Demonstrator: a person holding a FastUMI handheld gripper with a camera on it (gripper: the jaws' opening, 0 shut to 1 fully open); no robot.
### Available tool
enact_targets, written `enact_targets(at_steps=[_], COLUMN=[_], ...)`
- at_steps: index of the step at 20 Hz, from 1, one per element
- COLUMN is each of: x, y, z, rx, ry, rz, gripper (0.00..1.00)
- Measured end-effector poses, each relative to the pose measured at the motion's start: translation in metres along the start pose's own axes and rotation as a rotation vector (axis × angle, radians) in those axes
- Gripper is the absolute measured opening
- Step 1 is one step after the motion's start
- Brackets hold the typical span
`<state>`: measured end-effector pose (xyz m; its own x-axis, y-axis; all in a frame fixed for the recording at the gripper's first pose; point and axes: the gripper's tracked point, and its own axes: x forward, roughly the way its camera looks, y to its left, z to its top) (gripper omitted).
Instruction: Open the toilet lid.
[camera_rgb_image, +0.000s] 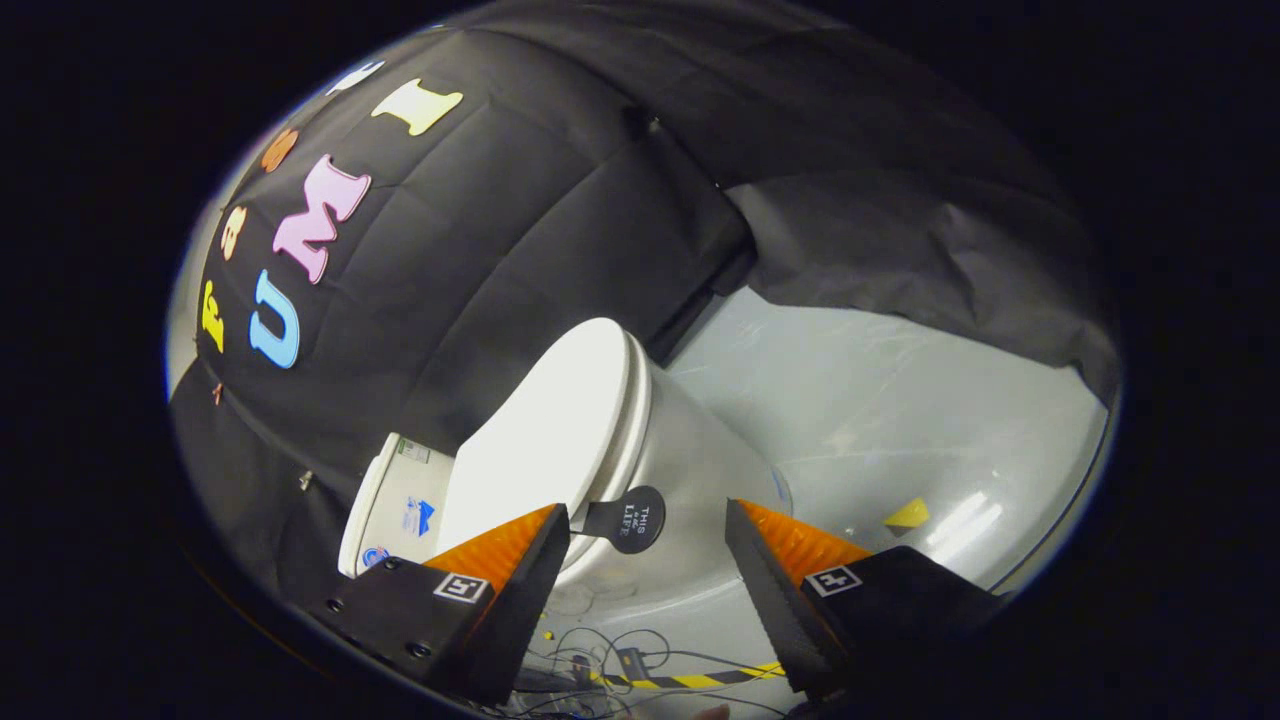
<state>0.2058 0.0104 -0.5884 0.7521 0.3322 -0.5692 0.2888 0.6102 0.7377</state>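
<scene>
While its two fingers stand wide apart at the lower frame, the claw (648, 560) holds nothing. Just ahead, between the fingertips, a dark round tab (628, 519) juts from the closed toilet lid (545, 440) at centre. Closing squarely on that tab should let the lid lift cleanly. Beyond lies grey floor (900, 400).

— What can't you make out from here?

— The left finger covers the near corner of the toilet lid (545, 440), and the stem of the round black handle tab (628, 519) disappears behind it. I can't tell whether the gripper (648, 535) touches the tab.

— And lower down?

— The stickers on the tank (395, 500) are too small to read. The cables (610, 665) and the striped tape (690, 680) run off behind the fingers.
</scene>
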Motion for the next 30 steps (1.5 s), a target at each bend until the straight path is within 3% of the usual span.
enact_targets(at_steps=[2,5,8,9,13,19,25,30], x=[0.008,0.022,0.027,0.033,0.023,0.004,-0.019,-0.042], y=[-0.003,-0.002,0.004,0.007,0.017,0.04,0.098,0.152], z=[0.001,-0.008,-0.013,-0.006,-0.004,0.011,0.033,0.044], rx=[0.057,0.142,0.2,0.206,0.185,0.112,-0.136,-0.227], ry=[0.009,0.068,0.098,0.087,0.104,0.086,0.004,-0.061], rz=[0.021,0.05,0.086,0.081,0.068,-0.006,-0.053,-0.05], gripper=[0.96,0.68,0.25,0.17,0.11,0.12,0.11,0.11])
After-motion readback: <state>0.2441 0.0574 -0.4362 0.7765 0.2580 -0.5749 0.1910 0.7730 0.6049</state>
